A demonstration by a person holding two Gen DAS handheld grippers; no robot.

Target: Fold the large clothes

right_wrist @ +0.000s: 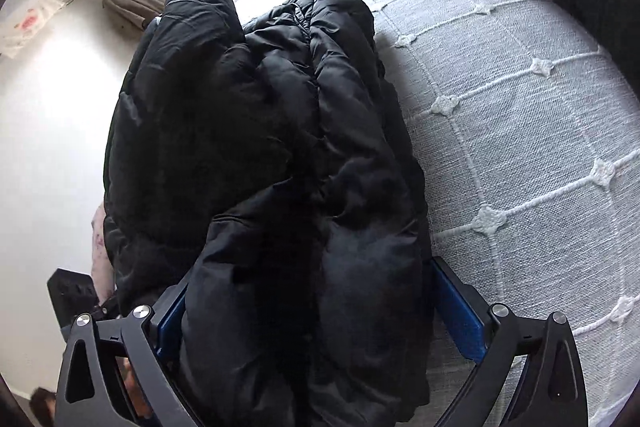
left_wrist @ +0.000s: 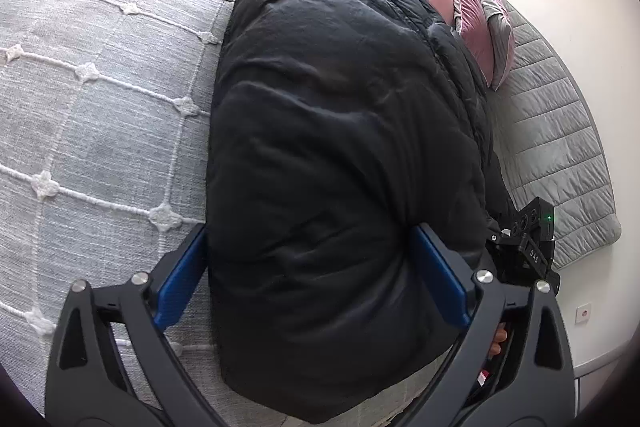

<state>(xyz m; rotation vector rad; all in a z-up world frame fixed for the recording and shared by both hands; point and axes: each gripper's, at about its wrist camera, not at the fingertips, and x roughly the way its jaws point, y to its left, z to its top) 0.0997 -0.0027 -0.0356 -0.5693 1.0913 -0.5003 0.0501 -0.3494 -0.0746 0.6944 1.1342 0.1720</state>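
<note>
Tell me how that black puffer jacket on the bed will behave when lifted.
The black puffer jacket would likely be floppy, sagging where unsupported, since it lies in soft billowing folds. Its puffy quilted panels suggest it is light for its bulk. The shell looks smooth and slightly shiny, so it may slip against itself and unfold.

Black puffer jacket folded in a bulky bundle on bed w/ grey-white grid bedspread. Left hand-held gripper spread wide, blue pads either side of jacket's near end. Pink pillow & grey pillow beyond, by headboard.
</note>
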